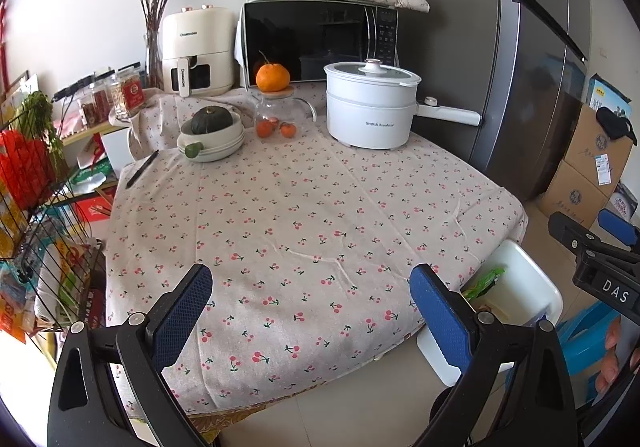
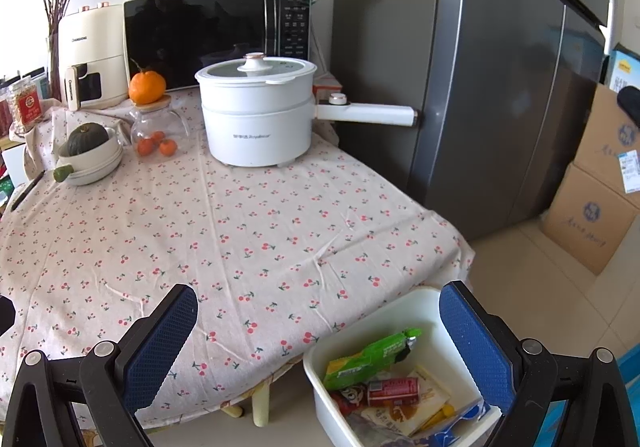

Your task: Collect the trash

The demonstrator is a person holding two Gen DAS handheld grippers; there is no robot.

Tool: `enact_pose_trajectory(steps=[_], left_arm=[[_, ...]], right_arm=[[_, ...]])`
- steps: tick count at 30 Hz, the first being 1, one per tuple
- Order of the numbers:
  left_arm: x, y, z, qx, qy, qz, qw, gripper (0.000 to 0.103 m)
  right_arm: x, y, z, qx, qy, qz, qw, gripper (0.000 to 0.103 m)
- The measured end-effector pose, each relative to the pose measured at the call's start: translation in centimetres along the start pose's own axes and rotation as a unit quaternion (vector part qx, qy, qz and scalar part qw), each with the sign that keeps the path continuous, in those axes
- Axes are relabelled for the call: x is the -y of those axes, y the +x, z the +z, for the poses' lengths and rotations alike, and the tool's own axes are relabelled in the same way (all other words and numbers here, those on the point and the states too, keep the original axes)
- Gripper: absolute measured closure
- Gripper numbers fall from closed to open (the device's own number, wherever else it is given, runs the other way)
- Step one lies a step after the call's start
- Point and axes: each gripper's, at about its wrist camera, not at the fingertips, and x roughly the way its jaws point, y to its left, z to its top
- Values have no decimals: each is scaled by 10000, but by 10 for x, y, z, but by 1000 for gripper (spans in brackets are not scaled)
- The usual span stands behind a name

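Left wrist view: the left gripper (image 1: 310, 309) hangs over the near part of the table (image 1: 304, 207), jaws wide apart and holding nothing. The white bin (image 1: 532, 287) at the table's right edge is half hidden behind the right finger; only a green wrapper (image 1: 484, 283) shows inside it. At far right the right gripper (image 1: 600, 247) is cut off by the frame, so its opening cannot be judged here; fingertips of a hand (image 1: 616, 359) show below it.

Right wrist view: the right gripper (image 2: 318, 331) is also spread wide and empty, its left finger over the cloth and its right finger over the bin (image 2: 400, 303). Here the bin's contents are plain: the green wrapper (image 2: 372, 357), a red can (image 2: 394, 391) and other packets, hard to tell apart. The bin's near corner is cut off. A white pot (image 2: 256, 119) stands at the far side of the table (image 2: 240, 227).
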Motion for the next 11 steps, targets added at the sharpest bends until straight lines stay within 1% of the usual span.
enact_pose_trajectory(steps=[7, 11], left_arm=[[3, 0, 0, 14, 85, 31, 10000, 3], [3, 0, 1, 29, 112, 183, 9998, 3]], right_arm=[[3, 3, 0, -39, 31, -1, 10000, 3], [3, 4, -2, -45, 9, 5, 10000, 3]])
